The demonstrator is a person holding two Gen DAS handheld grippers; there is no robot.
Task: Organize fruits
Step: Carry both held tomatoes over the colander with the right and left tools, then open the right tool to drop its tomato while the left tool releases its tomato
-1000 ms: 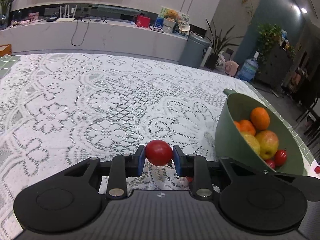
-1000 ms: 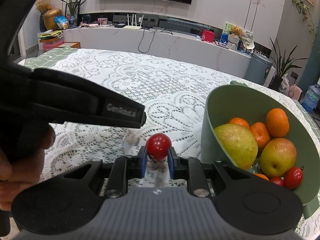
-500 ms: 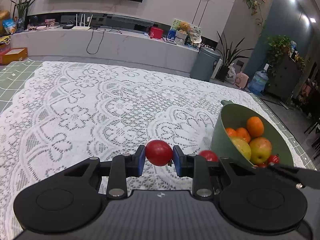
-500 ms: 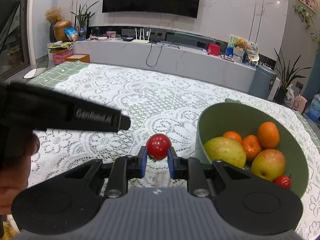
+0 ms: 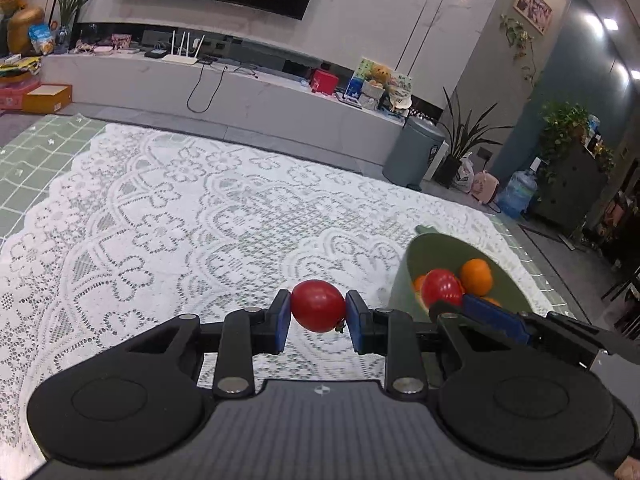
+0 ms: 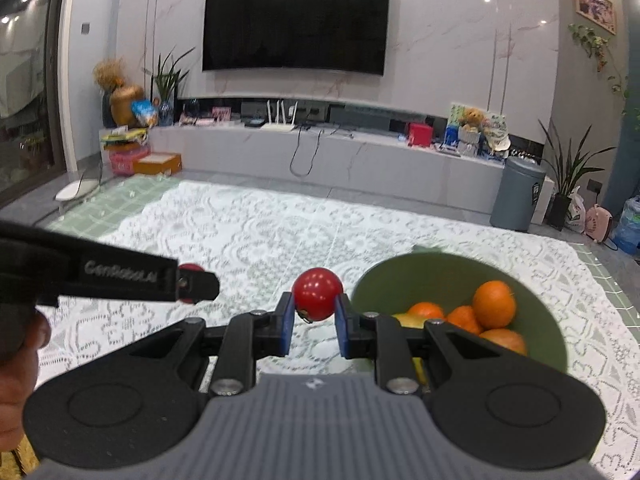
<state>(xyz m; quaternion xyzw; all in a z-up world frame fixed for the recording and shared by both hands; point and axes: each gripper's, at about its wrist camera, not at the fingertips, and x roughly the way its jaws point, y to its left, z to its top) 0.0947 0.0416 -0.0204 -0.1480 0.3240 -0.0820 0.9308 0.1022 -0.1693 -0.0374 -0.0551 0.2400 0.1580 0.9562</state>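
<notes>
My left gripper (image 5: 318, 312) is shut on a small red tomato (image 5: 318, 305), held above the lace cloth. My right gripper (image 6: 317, 306) is shut on a second red tomato (image 6: 317, 292), just left of the green bowl (image 6: 440, 258). The bowl holds oranges (image 6: 494, 304) and other fruit, partly hidden behind the right gripper's body. In the left wrist view the right gripper's tomato (image 5: 442, 289) hangs in front of the bowl (image 5: 402, 280). In the right wrist view the left gripper reaches in from the left, its red tomato (image 6: 191, 268) peeking out behind the tip.
A white lace tablecloth (image 5: 180, 220) covers a green checked mat (image 5: 36, 160). A person's hand (image 6: 16, 364) holds the left gripper at the left edge. Beyond the table stand a long grey TV bench (image 6: 320, 156), a grey bin (image 6: 518, 196) and potted plants.
Both grippers have risen with their tomatoes still held, so the table and bowl sit lower in view. The right gripper has come into the left wrist view in front of the bowl.
</notes>
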